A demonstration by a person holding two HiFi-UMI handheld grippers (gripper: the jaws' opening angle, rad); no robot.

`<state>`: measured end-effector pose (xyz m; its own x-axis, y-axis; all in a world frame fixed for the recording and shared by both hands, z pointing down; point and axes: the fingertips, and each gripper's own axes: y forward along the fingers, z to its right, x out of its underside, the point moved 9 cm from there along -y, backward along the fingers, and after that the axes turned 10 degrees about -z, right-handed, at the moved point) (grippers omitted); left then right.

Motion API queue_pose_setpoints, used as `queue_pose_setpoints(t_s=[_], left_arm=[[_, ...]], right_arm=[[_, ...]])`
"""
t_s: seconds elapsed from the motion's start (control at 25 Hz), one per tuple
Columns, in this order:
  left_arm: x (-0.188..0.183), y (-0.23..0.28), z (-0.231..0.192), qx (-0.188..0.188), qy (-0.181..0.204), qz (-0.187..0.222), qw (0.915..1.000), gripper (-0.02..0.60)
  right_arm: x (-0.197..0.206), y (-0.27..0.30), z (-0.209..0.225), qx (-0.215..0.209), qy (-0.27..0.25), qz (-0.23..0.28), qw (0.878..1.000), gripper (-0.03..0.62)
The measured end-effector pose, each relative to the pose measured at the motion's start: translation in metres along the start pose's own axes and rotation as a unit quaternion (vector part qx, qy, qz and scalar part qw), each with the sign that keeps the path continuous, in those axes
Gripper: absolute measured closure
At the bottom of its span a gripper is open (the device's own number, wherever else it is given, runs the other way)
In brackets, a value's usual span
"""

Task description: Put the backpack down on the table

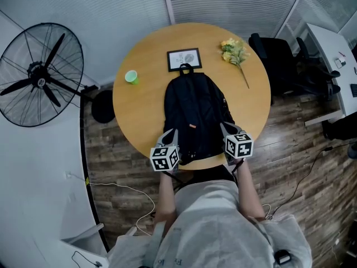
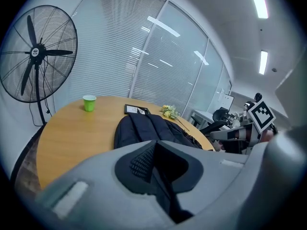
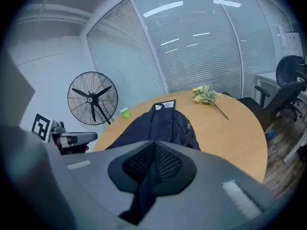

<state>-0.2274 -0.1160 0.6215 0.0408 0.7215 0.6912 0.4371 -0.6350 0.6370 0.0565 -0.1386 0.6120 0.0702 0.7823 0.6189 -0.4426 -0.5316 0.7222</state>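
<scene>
A black backpack (image 1: 192, 116) lies flat on the round wooden table (image 1: 145, 105), its top handle pointing away from me. My left gripper (image 1: 172, 134) rests at its near left corner and my right gripper (image 1: 226, 128) at its near right corner. In the left gripper view the pads (image 2: 144, 159) meet, with the backpack (image 2: 144, 128) just beyond them. The right gripper view shows the same: pads (image 3: 165, 162) together, backpack (image 3: 163, 126) ahead. Both grippers are shut; only a dark seam shows between the jaws, and I see no strap or cloth pinched.
On the far half of the table stand a green cup (image 1: 131, 77), a framed picture (image 1: 183, 59) and a bunch of yellow flowers (image 1: 234, 52). A big floor fan (image 1: 42, 74) stands to the left. Black office chairs (image 1: 273, 54) and a desk are at the right.
</scene>
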Motion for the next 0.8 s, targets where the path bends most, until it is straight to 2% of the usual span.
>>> queue_pose_setpoints(t_s=[0.8], left_arm=[[-0.0022,0.0074,0.0,-0.009,0.018,-0.032,0.9993,0.575]], right_arm=[[0.0048,-0.0011,0.0025,0.01,0.002,-0.011,1.0,0.593]])
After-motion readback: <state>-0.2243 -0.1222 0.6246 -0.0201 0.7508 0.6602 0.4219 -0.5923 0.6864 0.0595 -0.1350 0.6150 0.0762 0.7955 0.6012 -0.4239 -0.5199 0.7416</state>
